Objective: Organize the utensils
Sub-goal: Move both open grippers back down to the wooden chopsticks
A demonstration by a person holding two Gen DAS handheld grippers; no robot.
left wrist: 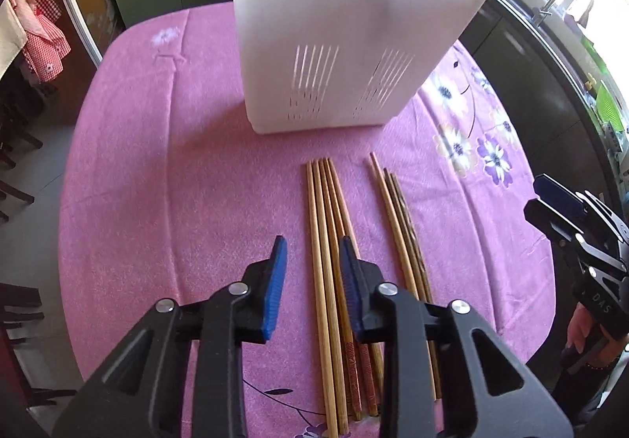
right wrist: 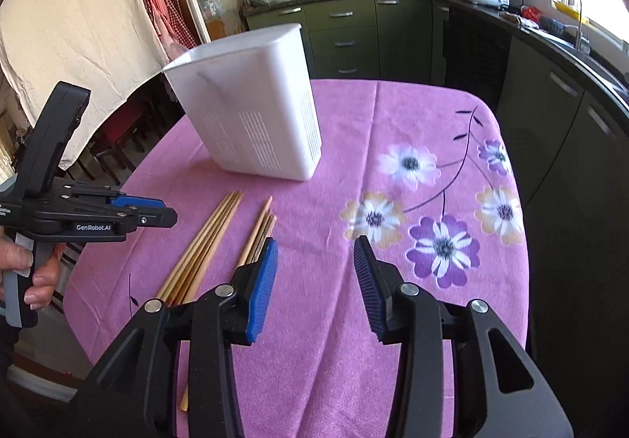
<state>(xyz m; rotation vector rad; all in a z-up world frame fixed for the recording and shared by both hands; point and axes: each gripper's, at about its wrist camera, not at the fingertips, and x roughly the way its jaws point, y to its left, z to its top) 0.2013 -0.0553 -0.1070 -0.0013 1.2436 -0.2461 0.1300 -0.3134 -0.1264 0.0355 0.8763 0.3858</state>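
Two bundles of chopsticks lay on your bench (left wrist: 137, 163), just in front of the white holder (left wrist: 334, 45), long axes running straight away from you toward it. Your left tool (left wrist: 312, 281) hung right over the bigger bundle (left wrist: 328, 261), released, gripping nothing, its gap already in line with the sticks. The smaller bundle (left wrist: 397, 226) lay just to the right. Your right tool (right wrist: 316, 281), also released and empty, sat off over bare cloth, so I'd say left was way nearer.
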